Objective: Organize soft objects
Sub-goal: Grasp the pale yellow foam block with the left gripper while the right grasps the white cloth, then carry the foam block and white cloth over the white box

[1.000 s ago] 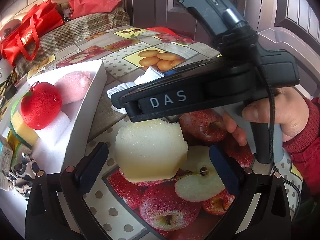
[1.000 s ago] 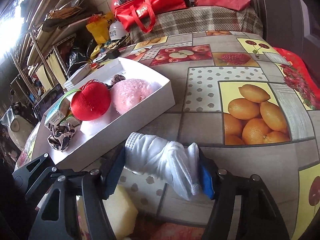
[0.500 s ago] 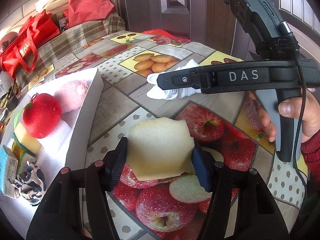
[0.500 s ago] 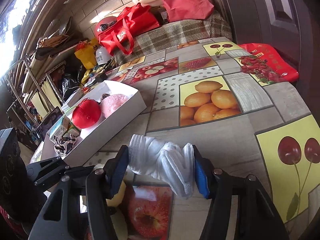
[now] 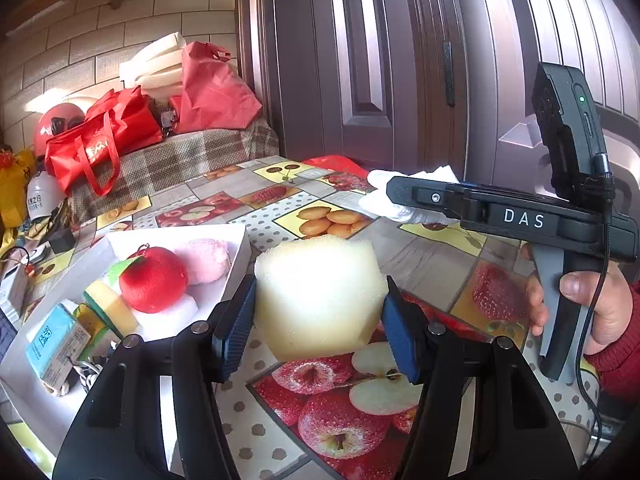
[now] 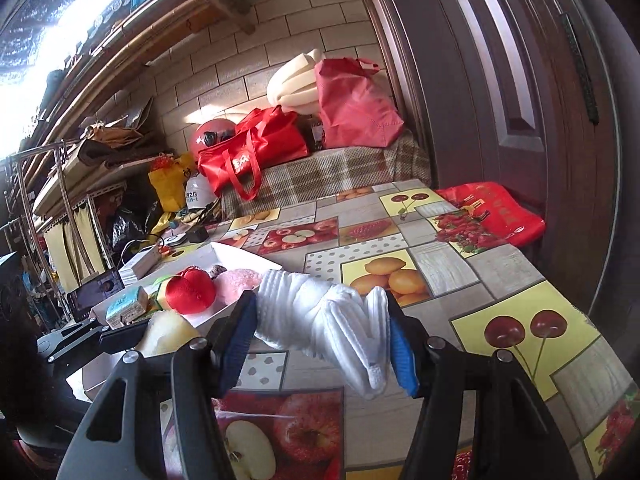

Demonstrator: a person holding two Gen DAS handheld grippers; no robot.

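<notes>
Pale sponge [image 5: 320,296] clamped in left gripper [image 5: 318,322] right of the white box [image 5: 240,248]; only the right-wrist view shows one white cloth [image 6: 320,316] pinched in right gripper [image 6: 322,342].

Brick wall [image 6: 256,68], dark panelled door [image 5: 360,60]

The white tray [image 5: 240,240] runs off the left edge; the red plush apple [image 5: 154,280] hides part of the pink puff [image 5: 208,260] behind it.

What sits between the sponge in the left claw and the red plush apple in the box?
In the left wrist view, only the white box's near wall lies between the sponge and the red plush apple; nothing else intervenes.
</notes>
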